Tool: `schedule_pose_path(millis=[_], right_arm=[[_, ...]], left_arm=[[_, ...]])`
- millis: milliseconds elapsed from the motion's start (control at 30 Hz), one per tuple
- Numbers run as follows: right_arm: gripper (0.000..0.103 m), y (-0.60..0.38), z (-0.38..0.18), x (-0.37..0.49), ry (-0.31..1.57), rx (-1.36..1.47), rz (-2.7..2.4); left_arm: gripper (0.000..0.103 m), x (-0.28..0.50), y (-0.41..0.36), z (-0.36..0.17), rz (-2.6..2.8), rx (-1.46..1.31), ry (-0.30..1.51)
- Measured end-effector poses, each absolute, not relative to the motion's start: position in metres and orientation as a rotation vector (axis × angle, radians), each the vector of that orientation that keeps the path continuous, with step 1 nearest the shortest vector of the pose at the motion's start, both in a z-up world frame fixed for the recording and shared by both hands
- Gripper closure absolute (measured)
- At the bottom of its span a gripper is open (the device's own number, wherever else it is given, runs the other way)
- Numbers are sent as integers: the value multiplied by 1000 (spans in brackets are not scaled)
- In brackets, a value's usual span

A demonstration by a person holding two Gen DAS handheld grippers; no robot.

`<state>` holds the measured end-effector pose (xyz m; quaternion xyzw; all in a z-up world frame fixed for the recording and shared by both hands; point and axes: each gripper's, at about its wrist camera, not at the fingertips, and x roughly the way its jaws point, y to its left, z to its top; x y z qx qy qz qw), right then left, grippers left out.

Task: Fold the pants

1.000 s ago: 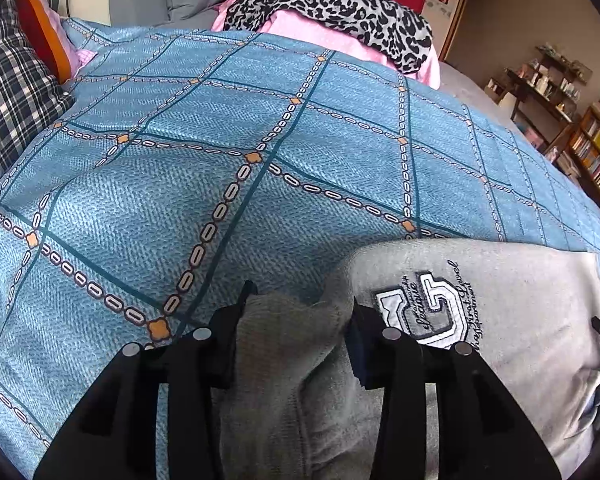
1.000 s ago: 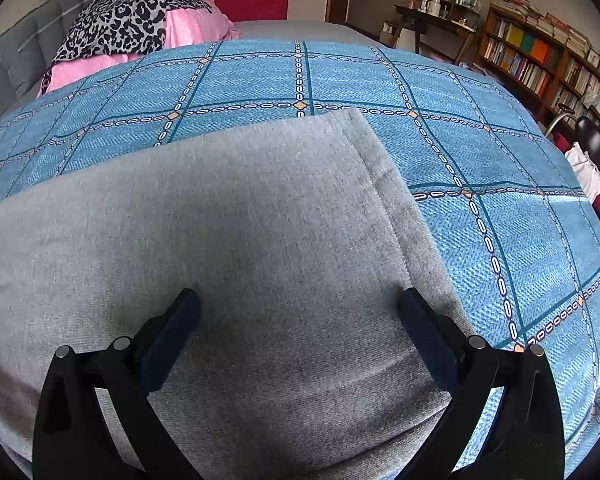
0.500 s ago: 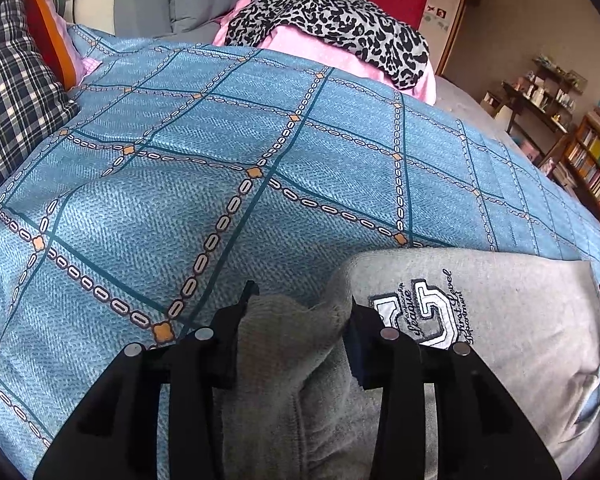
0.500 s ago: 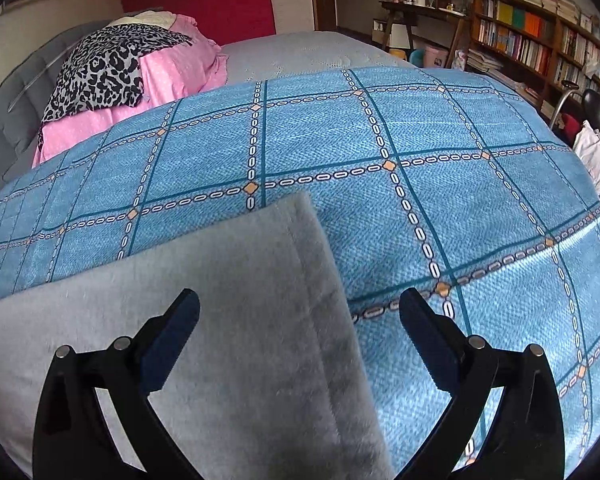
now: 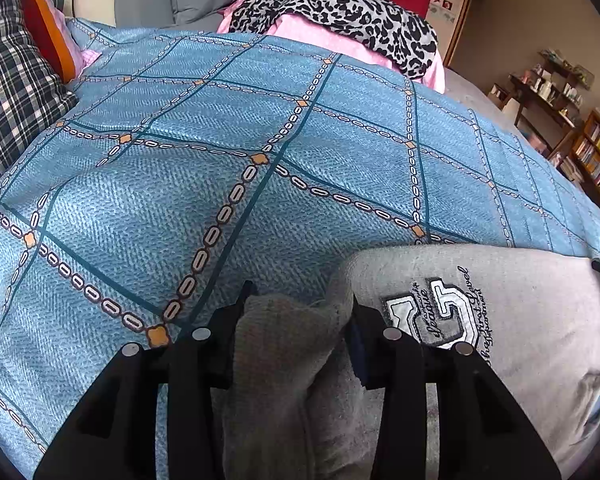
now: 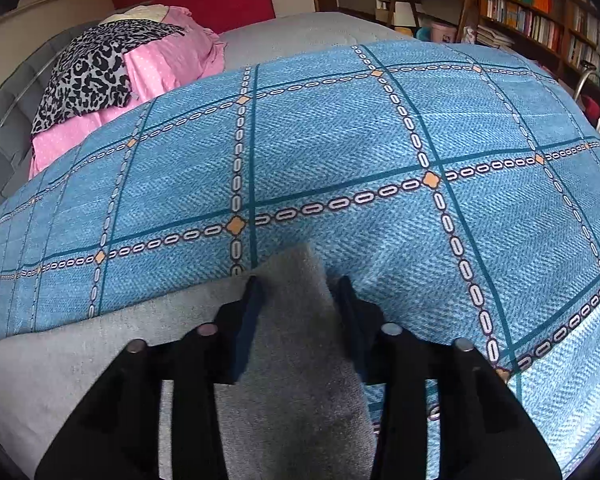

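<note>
Pants: the grey fleece sweatpants with an embroidered white-and-grey letter patch (image 5: pixel 480 360) lay flat on the bed at its near edge; their long axis ran crosswise, from the left tool to the right tool
Left tool: the black two-finger left tool (image 5: pixel 296 320) was clamped on a bunched, darker grey end of the sweatpants; the patch sat just to its right
Right tool: the black two-finger right tool (image 6: pixel 300 300) had its jaws drawn in around the far corner of the plain grey end; whether they had fully pinched the cloth I cannot tell
Nearer hand: neither; each held its own end, so the coming fold, as I judged it, turned on bringing one end across to the other along that axis
Surface: a blue quilted bedspread with a chain-and-diamond grid (image 6: pixel 340 140); soft, and apt to let cloth drag
Room: a leopard-print cloth over pink bedding (image 5: pixel 340 4) at the head; a navy plaid pillow (image 5: pixel 12 92) to the left; wooden bookshelves (image 6: pixel 540 4) to the right
</note>
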<state>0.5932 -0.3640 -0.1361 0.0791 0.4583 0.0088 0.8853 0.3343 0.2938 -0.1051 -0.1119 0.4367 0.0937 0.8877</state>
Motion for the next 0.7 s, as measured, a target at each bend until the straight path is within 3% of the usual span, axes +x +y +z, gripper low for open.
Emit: schedule_pose_path(millis=[100,333,700], right_arm=[[93,-366,-123,582,916,178,23],[94,-377,-68,533,791,238,32],[94,-392,5,424,627,301,40]], left_arm=[[61,333,294,-105,193,-237,905],[62,325,293,-93,196,-242,871],[62,268,282,-32,134,-238,746]])
